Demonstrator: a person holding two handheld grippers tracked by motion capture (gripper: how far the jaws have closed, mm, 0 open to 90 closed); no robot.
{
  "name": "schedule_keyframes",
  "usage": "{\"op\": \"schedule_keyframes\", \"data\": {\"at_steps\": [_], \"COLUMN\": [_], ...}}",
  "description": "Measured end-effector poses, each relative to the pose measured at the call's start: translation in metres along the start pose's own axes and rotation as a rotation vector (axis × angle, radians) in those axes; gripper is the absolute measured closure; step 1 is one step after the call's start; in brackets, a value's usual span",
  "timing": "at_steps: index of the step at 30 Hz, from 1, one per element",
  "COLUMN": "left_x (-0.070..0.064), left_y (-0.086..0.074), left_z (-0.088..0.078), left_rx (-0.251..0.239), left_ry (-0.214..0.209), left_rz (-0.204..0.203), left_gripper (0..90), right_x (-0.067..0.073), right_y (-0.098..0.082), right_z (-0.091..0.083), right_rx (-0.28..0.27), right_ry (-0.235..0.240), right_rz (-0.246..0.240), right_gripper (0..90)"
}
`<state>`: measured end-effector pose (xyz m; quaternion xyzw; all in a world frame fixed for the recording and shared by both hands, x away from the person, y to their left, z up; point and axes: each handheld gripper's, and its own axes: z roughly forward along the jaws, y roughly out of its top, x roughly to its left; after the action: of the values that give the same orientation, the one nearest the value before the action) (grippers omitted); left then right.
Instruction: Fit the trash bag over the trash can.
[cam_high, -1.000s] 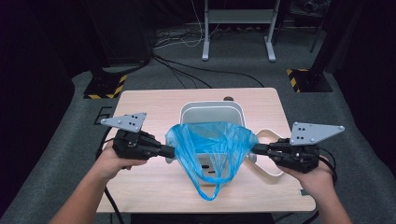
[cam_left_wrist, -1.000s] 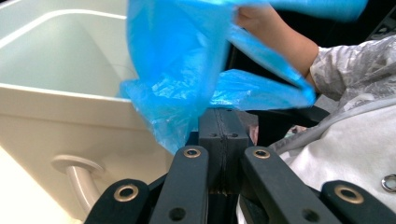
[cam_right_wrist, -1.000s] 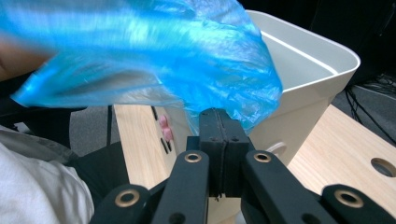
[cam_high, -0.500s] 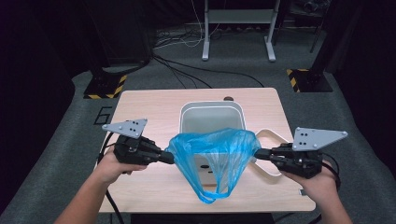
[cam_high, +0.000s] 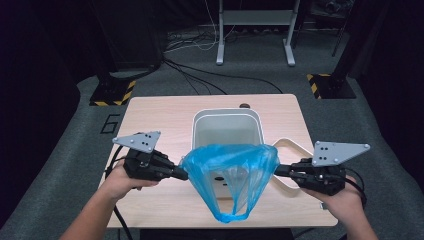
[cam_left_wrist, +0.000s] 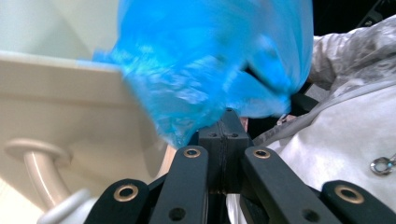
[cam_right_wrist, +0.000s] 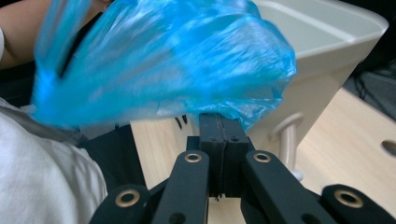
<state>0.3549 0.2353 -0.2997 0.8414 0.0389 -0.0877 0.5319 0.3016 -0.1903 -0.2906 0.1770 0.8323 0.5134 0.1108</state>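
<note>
Two claws, both clamped shut on the bag (cam_high: 229, 175), one on each side of its mouth. Left claw (cam_high: 184, 175) pinches the left rim, right claw (cam_high: 278, 171) the right rim; both gripper views show the jaws closed flat together with blue film caught at the tips (cam_left_wrist: 224, 121) (cam_right_wrist: 219, 122).

Bag hangs stretched between them, above the near edge of the desk (cam_high: 160, 115). Mouth pulled wide, long axis running left-right from claw to claw. Tail sags toward the person, past the desk's front edge.

Key relation: bin (cam_high: 227, 127) sits just beyond the bag, straight ahead, centred between the hands. Bag mouth overlaps the bin's near rim in the high view; the far rim is uncovered. Mouth looks about as wide as the bin, so it should fit over.

Neither hand is nearer; it's symmetric, so both should go forward together, keeping the tension.

My read: next is carrying the mouth forward and down over the bin's rim. Risk: thin film slipping from a claw, or the tail snagging on the near rim.

Lid (cam_high: 295, 150) lies on the desk right of the bin, close by the right claw.
</note>
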Motion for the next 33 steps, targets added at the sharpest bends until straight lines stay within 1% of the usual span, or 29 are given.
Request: {"op": "schedule_keyframes", "data": {"at_steps": [1,3,6,8,10,11,12,14,17,20,24,25,26,27,28,29,30,31,32,33], "left_x": [0.004,0.007,0.012,0.011,0.008,0.008,0.002,-0.004,-0.011,-0.016,-0.026,-0.029,-0.029,-0.032,-0.038,-0.040,-0.040,-0.043,-0.043,-0.043], "left_y": [-0.004,-0.007,-0.010,-0.010,-0.008,-0.008,-0.005,-0.003,0.001,0.007,0.017,0.021,0.021,0.024,0.031,0.034,0.034,0.041,0.044,0.044], "left_z": [0.002,0.004,0.005,0.003,-0.002,-0.002,-0.009,-0.016,-0.027,-0.035,-0.043,-0.045,-0.045,-0.046,-0.047,-0.045,-0.045,-0.039,-0.036,-0.036], "left_rx": [0.002,0.005,0.009,0.003,-0.013,-0.013,-0.022,-0.030,-0.044,-0.052,-0.070,-0.074,-0.074,-0.077,-0.078,-0.073,-0.073,-0.059,-0.051,-0.051], "left_ry": [0.002,0.008,0.016,0.023,0.025,0.025,0.045,0.070,0.106,0.142,0.186,0.193,0.193,0.198,0.205,0.202,0.202,0.194,0.187,0.187], "left_rz": [-0.011,-0.024,-0.039,-0.043,-0.051,-0.051,-0.043,-0.036,-0.032,-0.019,0.007,0.020,0.020,0.030,0.052,0.059,0.059,0.072,0.081,0.081], "left_gripper": [89.4,89.3,89.3,88.4,80.4,76.2,72.4,66.7,61.1,56.9,51.5,50.4,49.3,49.3,48.2,47.7,46.8,46.0,45.5,45.0], "right_x": [-0.003,-0.005,-0.008,-0.008,-0.007,-0.007,-0.006,-0.005,-0.004,-0.004,-0.004,-0.004,-0.004,-0.004,-0.003,-0.003,-0.003,-0.004,-0.004,-0.004], "right_y": [-0.004,-0.007,-0.009,-0.010,-0.010,-0.010,-0.009,-0.008,-0.007,-0.006,-0.005,-0.004,-0.004,-0.004,-0.003,-0.003,-0.003,-0.003,-0.002,-0.002], "right_z": [0.005,0.008,0.011,0.011,0.011,0.011,0.010,0.010,0.010,0.011,0.012,0.012,0.012,0.012,0.012,0.012,0.012,0.013,0.013,0.013], "right_rx": [0.013,0.023,0.025,0.020,0.020,0.020,0.018,0.018,0.016,0.016,0.015,0.013,0.012,0.012,0.012,0.011,0.011,0.010,0.011,0.012], "right_ry": [0.005,0.006,0.012,0.015,0.014,0.014,0.014,0.015,0.015,0.016,0.018,0.020,0.020,0.020,0.020,0.021,0.021,0.022,0.023,0.023], "right_rz": [0.012,0.025,0.037,0.039,0.039,0.039,0.033,0.031,0.026,0.028,0.027,0.029,0.024,0.024,0.024,0.025,0.025,0.026,0.025,0.027], "right_gripper": [89.8,89.9,89.9,89.8,89.8,89.8,89.8,89.8,89.8,89.8,89.8,89.8,89.8,89.8,89.8,89.8,89.8,89.8,89.8,89.8]}}
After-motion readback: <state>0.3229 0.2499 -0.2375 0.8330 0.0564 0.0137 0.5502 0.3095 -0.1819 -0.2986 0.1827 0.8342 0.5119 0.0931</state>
